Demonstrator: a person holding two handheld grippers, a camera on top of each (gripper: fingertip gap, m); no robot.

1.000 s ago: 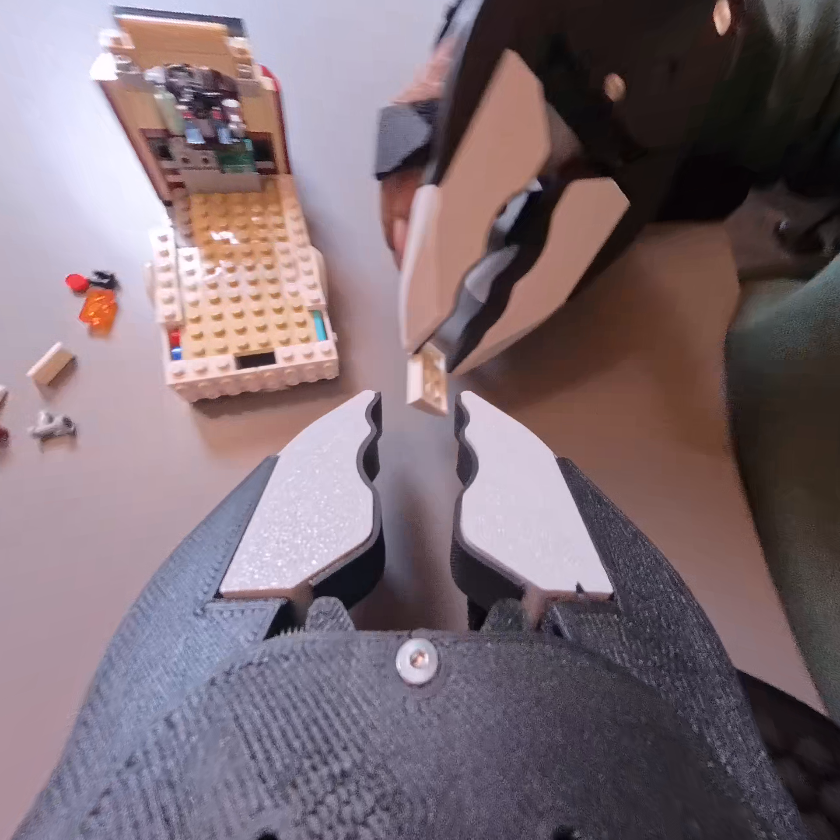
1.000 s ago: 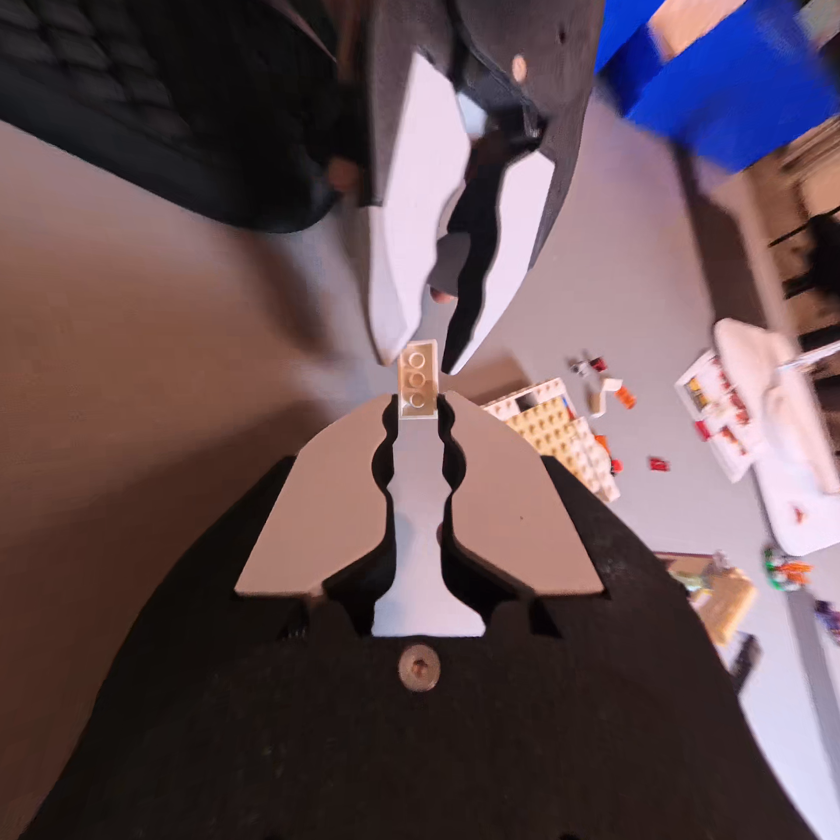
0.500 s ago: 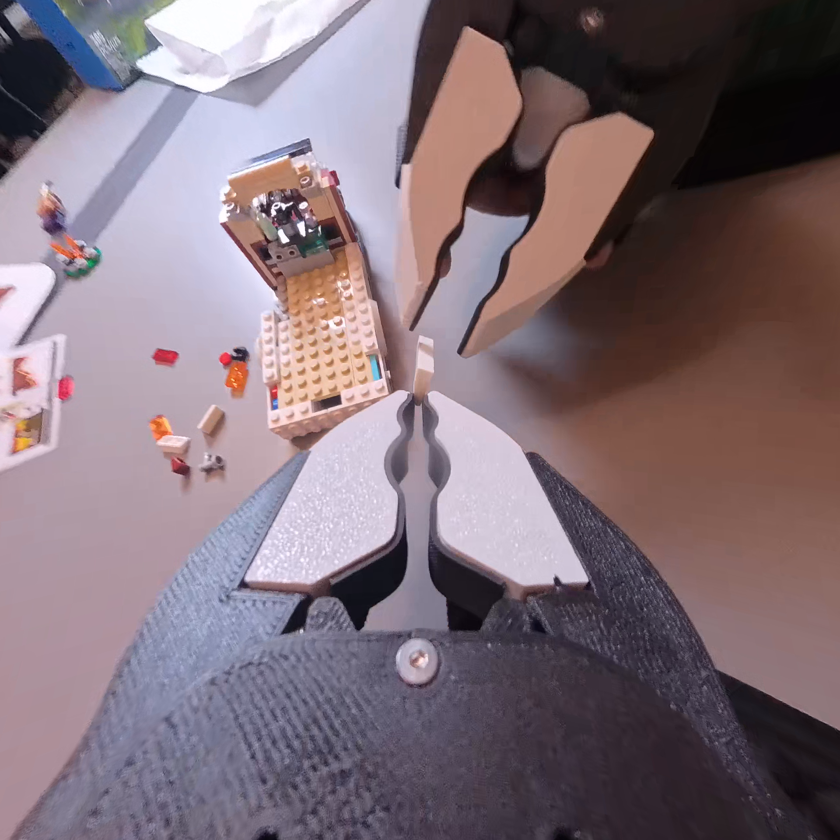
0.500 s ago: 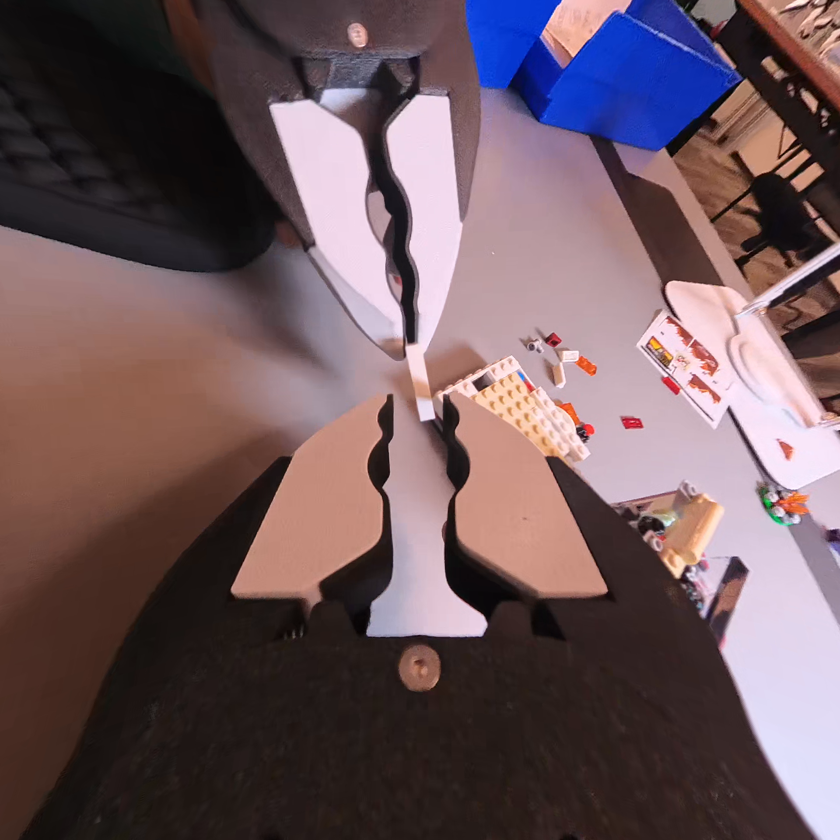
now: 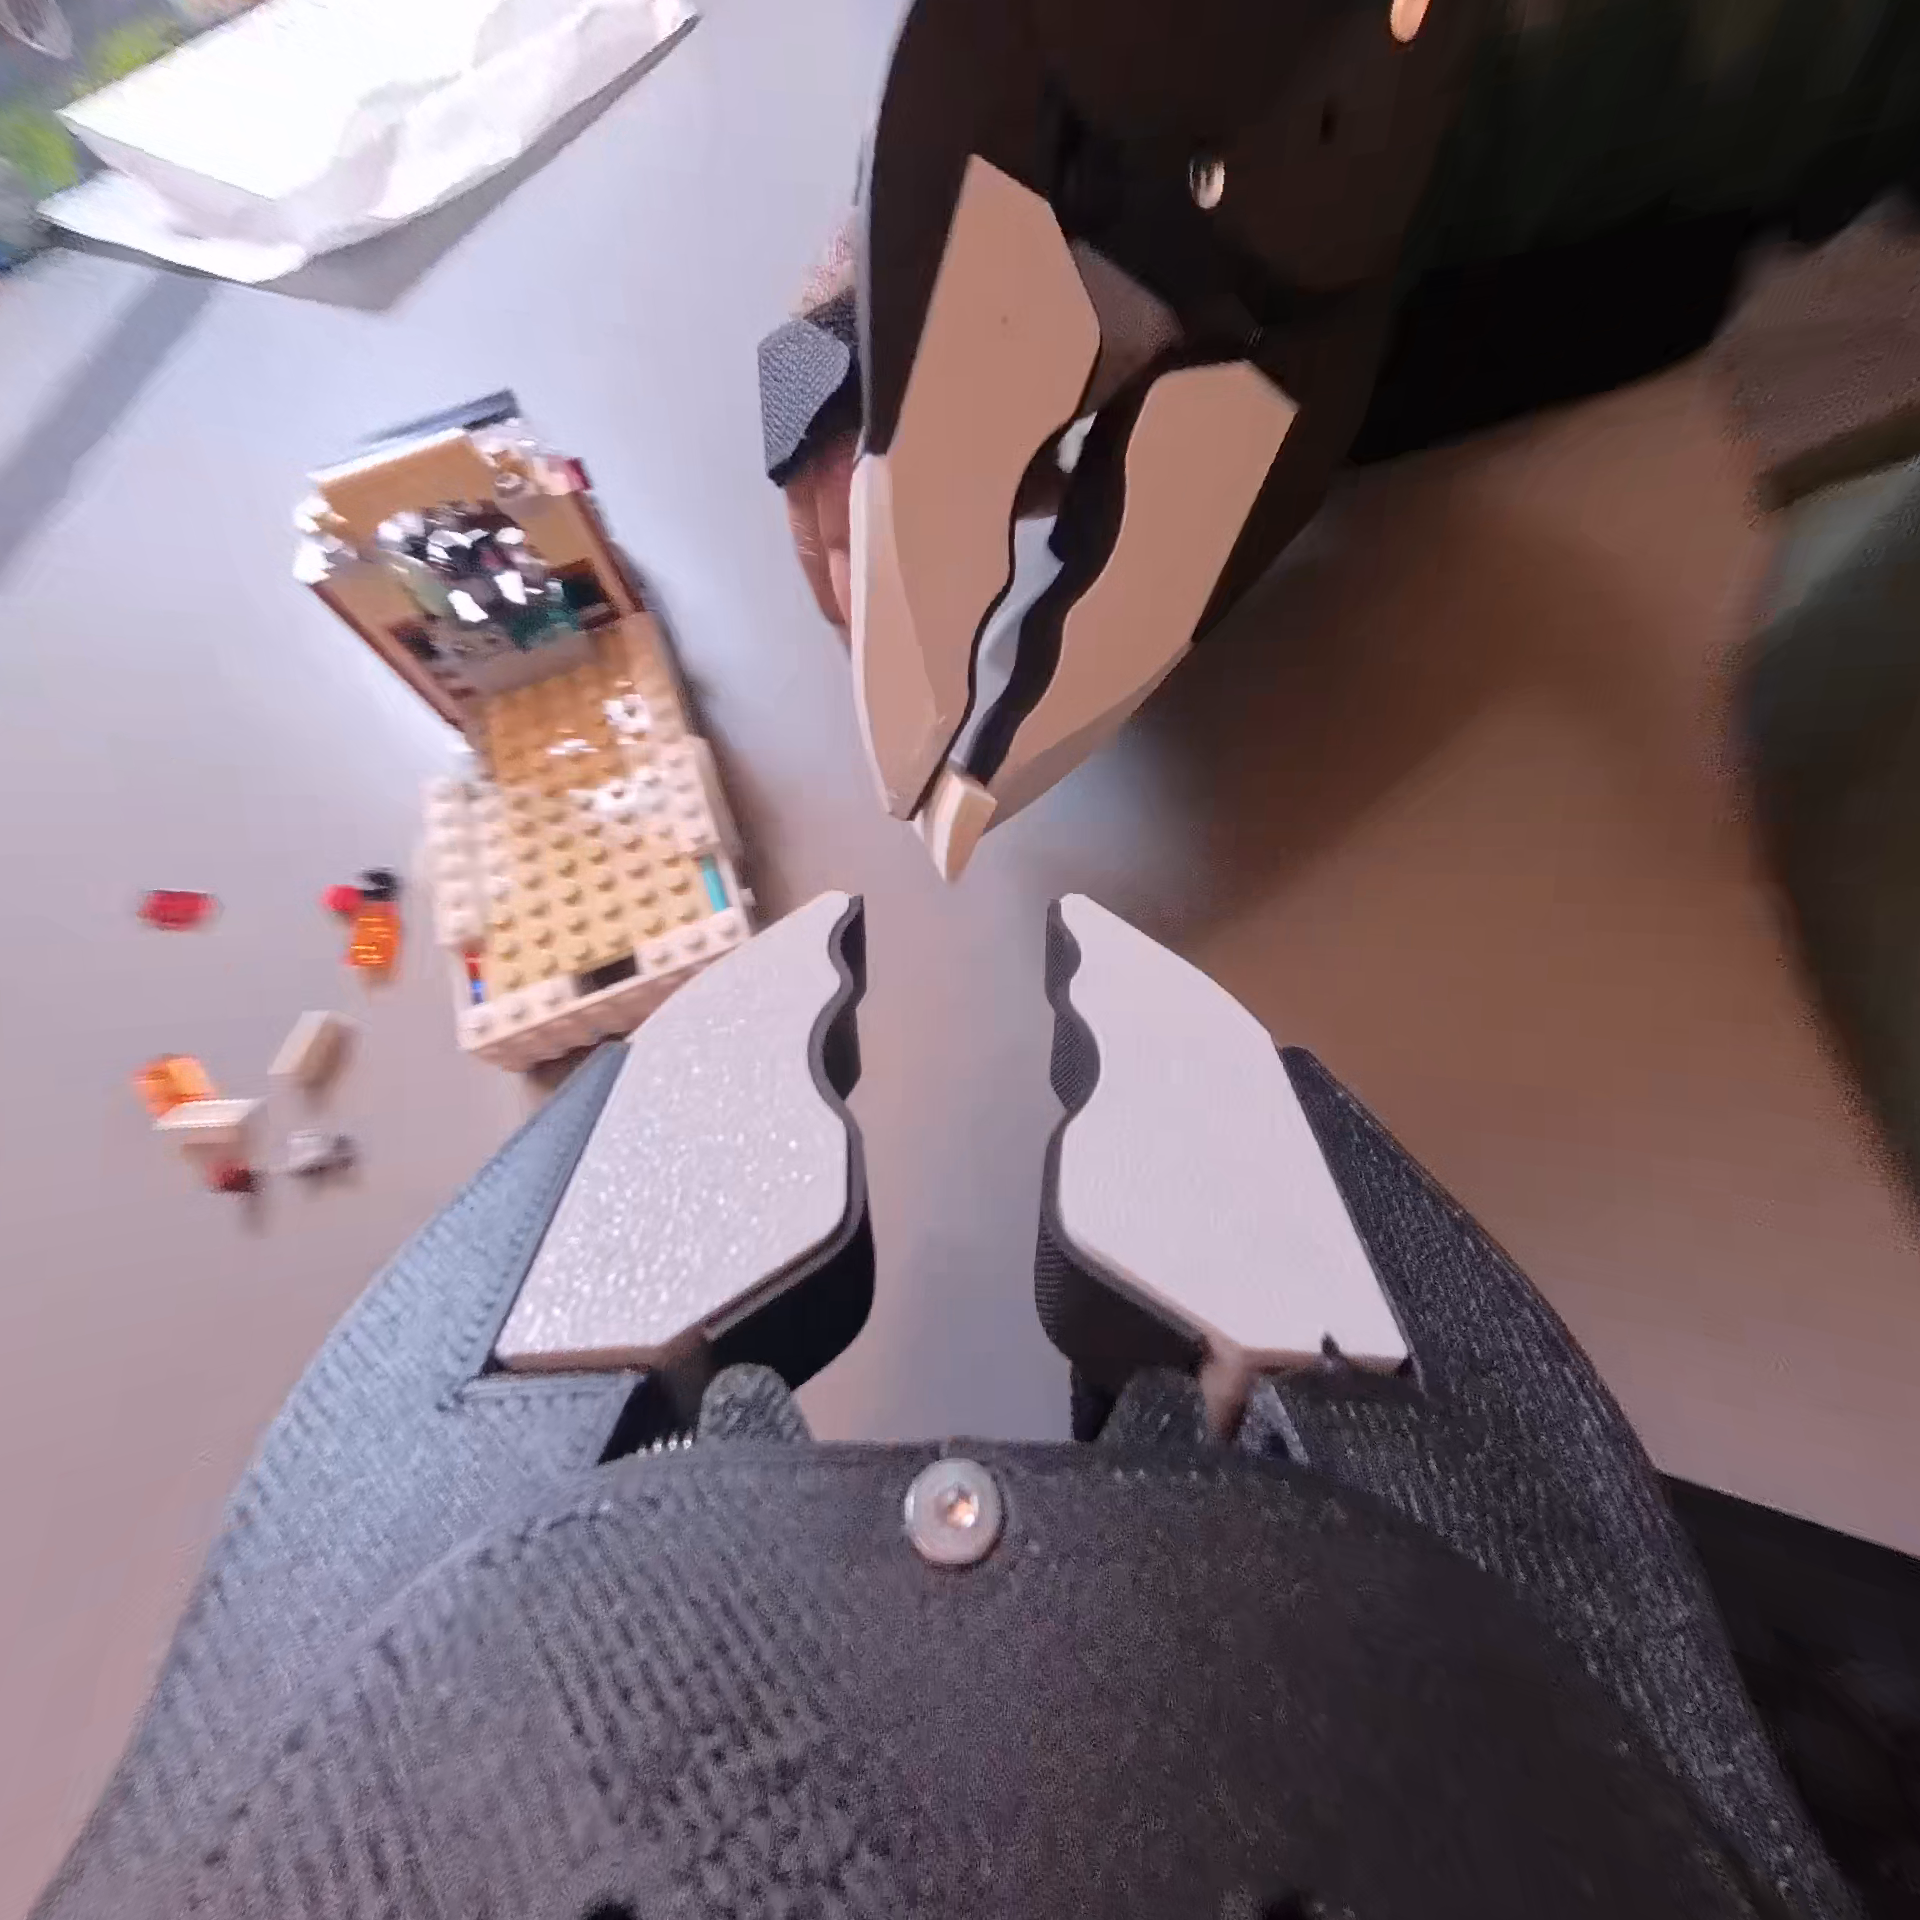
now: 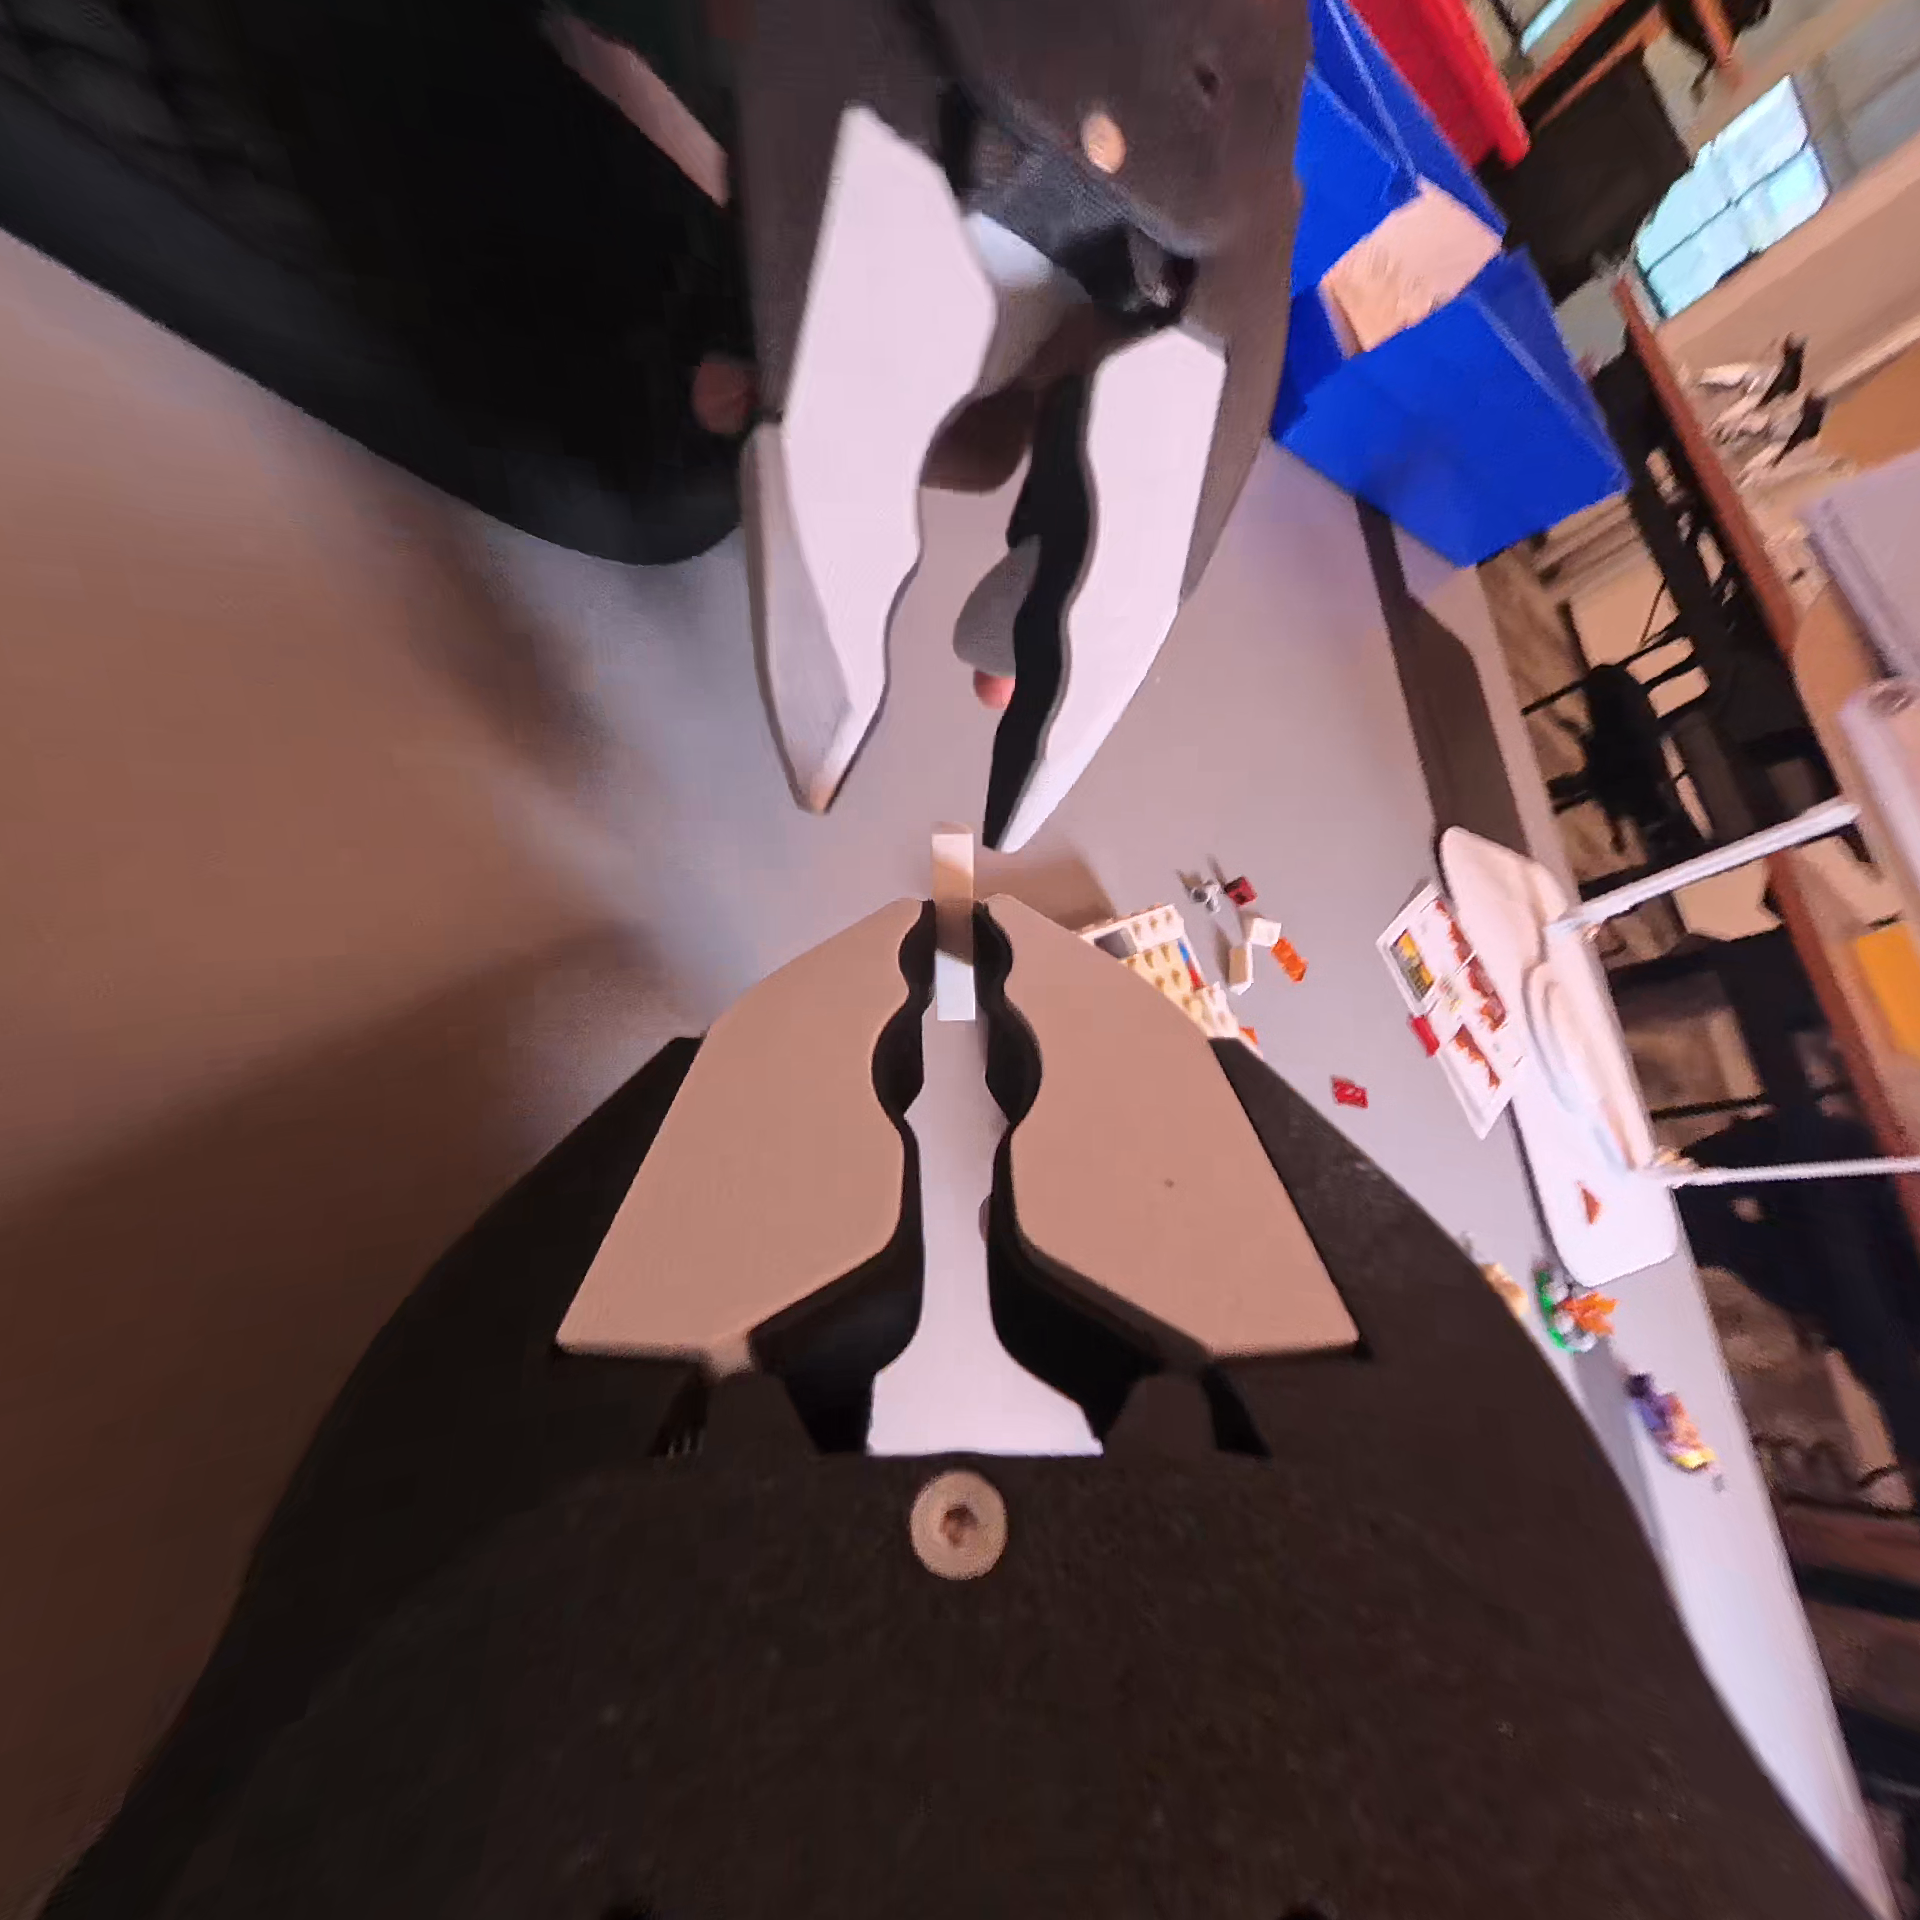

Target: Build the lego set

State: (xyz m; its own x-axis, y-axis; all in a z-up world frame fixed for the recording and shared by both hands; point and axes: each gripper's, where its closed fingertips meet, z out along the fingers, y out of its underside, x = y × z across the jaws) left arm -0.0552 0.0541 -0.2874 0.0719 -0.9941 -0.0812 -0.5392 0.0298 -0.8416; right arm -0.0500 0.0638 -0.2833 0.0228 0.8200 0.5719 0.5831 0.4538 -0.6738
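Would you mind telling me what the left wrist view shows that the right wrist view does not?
Only the left wrist view shows the build's tan studded floor whole, and a white bag.

Only the right wrist view shows blue bins and an instruction booklet.

Both show the right hand-held gripper pinching a small plate, and the left hand-held gripper open.
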